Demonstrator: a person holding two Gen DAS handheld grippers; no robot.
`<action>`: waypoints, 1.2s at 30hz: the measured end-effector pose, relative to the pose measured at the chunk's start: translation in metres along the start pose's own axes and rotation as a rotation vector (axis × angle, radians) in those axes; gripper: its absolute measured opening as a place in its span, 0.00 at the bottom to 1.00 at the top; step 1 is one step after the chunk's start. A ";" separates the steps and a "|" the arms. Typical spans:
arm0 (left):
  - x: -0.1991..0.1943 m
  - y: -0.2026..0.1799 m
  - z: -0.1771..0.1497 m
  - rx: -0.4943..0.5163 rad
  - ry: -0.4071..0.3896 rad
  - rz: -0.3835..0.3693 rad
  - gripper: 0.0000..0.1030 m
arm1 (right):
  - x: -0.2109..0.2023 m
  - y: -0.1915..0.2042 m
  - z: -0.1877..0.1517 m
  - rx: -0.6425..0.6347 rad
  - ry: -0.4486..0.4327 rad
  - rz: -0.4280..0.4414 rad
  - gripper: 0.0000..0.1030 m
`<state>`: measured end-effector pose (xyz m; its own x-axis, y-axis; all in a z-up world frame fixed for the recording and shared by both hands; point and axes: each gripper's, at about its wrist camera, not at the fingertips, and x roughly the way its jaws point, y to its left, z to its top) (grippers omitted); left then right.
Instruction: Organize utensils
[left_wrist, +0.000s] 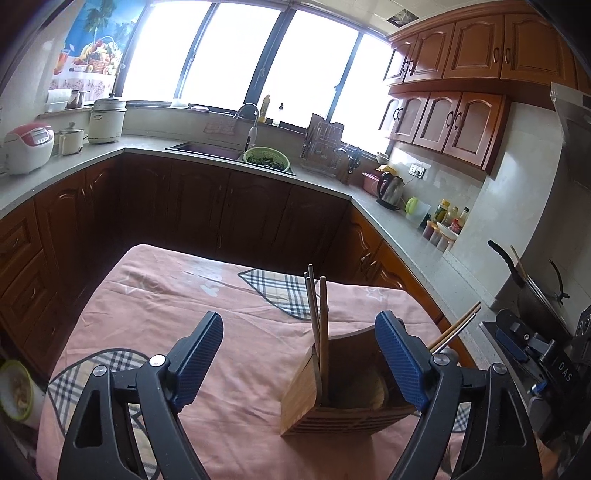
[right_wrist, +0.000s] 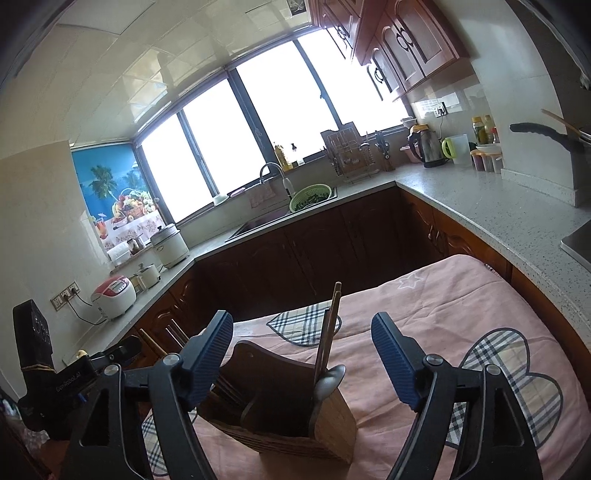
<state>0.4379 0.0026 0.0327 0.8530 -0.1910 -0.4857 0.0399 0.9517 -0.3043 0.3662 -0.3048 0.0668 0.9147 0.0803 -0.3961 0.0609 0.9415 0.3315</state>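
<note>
Kitchen table draped in a pink cloth (left_wrist: 207, 295), seen through the fisheye cameras on the two hand-held grippers we carry. On the cloth stands a wooden utensil holder (left_wrist: 343, 402), an upright slatted box with inner dividers.

From the left wrist view, our left gripper (left_wrist: 299, 354) has its blue-padded jaws spread wide with nothing between them. The holder sits low and to the right of its centre line, close to the right-hand finger. A few chopsticks (left_wrist: 317, 314) stand almost vertical in the holder's near left corner, their long axis pointing up and leaning slightly away. At the right edge we see the right gripper's body, with another pair of chopsticks (left_wrist: 458, 326) angled up and to the right behind our finger; we cannot tell what holds them.

From the right wrist view, our right gripper (right_wrist: 301, 354) is also spread wide and empty. The holder (right_wrist: 295, 417) lies directly below and between its fingers, nearer the left finger. Chopsticks (right_wrist: 328, 332) rise from its right compartment, and a metal spoon (right_wrist: 327, 384) leans at the same corner.

We judge the right gripper the better placed: the holder is centred under it, and the upright sticks call for a grasp from the side across their length.
</note>
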 end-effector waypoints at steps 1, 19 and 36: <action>-0.003 0.000 0.000 0.001 -0.001 0.000 0.85 | -0.002 0.000 0.000 0.002 -0.001 -0.001 0.82; -0.068 -0.003 -0.017 0.020 -0.019 0.006 0.98 | -0.048 0.017 -0.006 -0.038 -0.038 0.000 0.98; -0.157 -0.006 -0.076 0.077 -0.047 0.054 0.99 | -0.125 0.049 -0.054 -0.144 -0.080 -0.009 0.99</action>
<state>0.2642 0.0087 0.0483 0.8785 -0.1287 -0.4600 0.0311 0.9764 -0.2137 0.2330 -0.2513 0.0860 0.9436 0.0503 -0.3273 0.0171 0.9797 0.1998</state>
